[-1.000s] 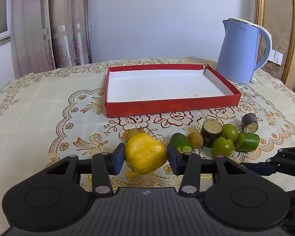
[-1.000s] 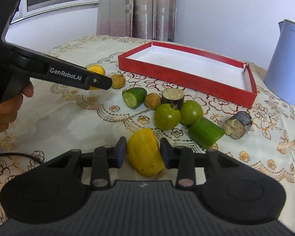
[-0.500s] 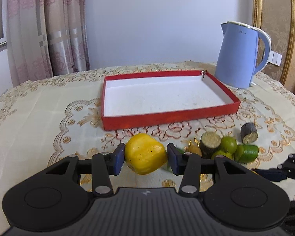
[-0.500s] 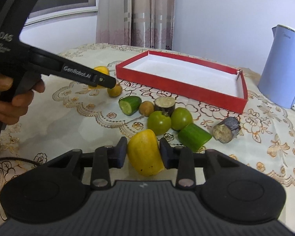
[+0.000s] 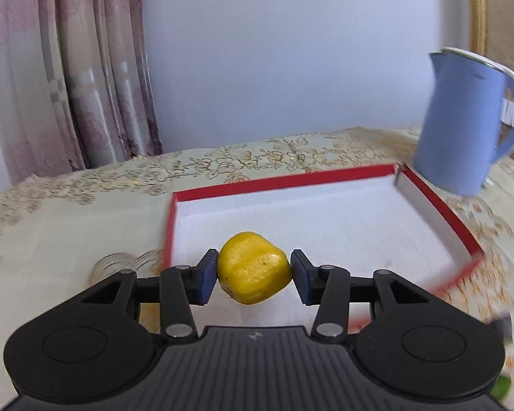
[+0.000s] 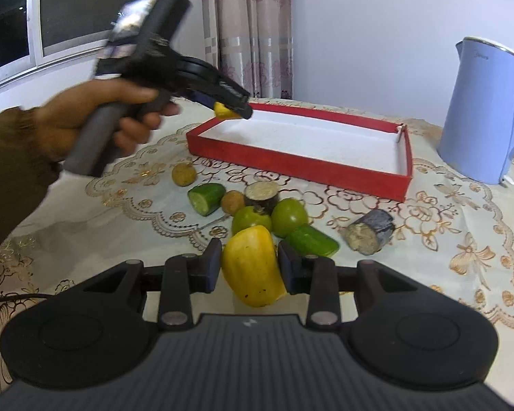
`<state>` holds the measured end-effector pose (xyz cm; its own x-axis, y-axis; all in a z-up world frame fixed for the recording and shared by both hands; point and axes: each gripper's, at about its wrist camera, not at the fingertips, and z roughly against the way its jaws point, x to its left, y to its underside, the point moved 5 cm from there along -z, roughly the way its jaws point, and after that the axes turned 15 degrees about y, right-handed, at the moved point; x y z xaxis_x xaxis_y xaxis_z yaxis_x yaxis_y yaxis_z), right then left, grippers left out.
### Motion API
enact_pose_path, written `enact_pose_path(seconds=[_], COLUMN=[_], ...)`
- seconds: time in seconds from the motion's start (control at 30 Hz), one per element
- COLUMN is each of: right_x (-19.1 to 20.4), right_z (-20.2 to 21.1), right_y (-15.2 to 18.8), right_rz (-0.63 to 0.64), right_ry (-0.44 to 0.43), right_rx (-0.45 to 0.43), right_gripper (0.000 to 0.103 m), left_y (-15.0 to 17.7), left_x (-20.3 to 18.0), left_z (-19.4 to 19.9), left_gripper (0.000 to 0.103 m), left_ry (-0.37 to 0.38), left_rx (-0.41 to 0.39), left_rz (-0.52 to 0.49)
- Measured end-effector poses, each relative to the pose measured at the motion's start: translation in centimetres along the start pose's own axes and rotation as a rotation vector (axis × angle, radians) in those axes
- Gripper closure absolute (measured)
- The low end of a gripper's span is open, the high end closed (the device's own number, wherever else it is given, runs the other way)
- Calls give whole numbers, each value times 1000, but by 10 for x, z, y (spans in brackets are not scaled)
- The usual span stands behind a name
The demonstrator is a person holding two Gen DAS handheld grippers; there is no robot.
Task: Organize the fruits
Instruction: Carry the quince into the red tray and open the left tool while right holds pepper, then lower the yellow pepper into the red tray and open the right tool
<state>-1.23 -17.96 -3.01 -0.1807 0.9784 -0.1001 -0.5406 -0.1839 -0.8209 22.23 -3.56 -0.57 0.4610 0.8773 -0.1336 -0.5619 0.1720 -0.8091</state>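
Holding a yellow fruit [image 5: 253, 269] between its pads, the left hand-held gripper [image 5: 254, 275] hangs over the near left corner of the red tray [image 5: 438, 205], whose white floor is bare. To do this step well, carry the fruit further in from the near wall, lower it close to the floor, then part the jaws gently so it does not roll. The right hand-held gripper [image 6: 248, 267] is clamped on a second yellow fruit [image 6: 253, 269], above the loose pile on the desk [image 6: 462, 239]: green fruits [image 6: 289, 216], cucumber pieces [image 6: 207, 198], dark stubs [image 6: 370, 231], small brown fruits [image 6: 184, 174]. It should probably wait near until the left clears the tray. The blue kettle [image 6: 479, 113] stands just beyond the tray's far right corner.
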Motion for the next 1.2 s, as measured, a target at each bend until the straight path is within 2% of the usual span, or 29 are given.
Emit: enact_pose_path(seconds=[0.13, 0.27, 0.3, 0.33, 0.4, 0.47, 0.63, 0.8, 0.9, 1.03, 1.2], right_x=[-10, -18, -19, -20, -21, -20, -28, -39, -48, -62, -81], right_z=[1, -2, -3, -4, -6, -9, -25, -59, -85, -126, -170], right_y=[-8, -19, -22, -25, -31, -36, -59, -88, -105, -120, -129], right_rz=[-14, -23, -23, -22, -20, -20, -30, -40, -46, -75, -103], right_ry=[18, 45, 50, 55, 66, 71, 89, 129, 144, 165, 181], right_rx=[-19, -40, -45, -50, -61, -70, -98, -121, -115, -78, -16], right_gripper=[70, 70, 70, 70, 70, 70, 70, 70, 70, 70, 70], left_y=[-12, -14, -13, -13, -14, -17, -14, 20, 48, 74, 95], left_x=[13, 19, 20, 20, 21, 19, 18, 17, 6, 4, 2], left_z=[-36, -57, -59, -60, -57, -52, -25, 19, 50, 78, 89], left_gripper=[57, 57, 52, 39, 27, 25, 25, 25, 18, 18, 18], left_ry=[20, 22, 30, 37, 30, 16, -89, -213, -206, -204, -233], left_rx=[23, 43, 46, 42, 18, -4, -7, 41, 24, -16, -16], left_rz=[24, 45, 54, 63, 67, 43, 7, 31, -8, 17, 11])
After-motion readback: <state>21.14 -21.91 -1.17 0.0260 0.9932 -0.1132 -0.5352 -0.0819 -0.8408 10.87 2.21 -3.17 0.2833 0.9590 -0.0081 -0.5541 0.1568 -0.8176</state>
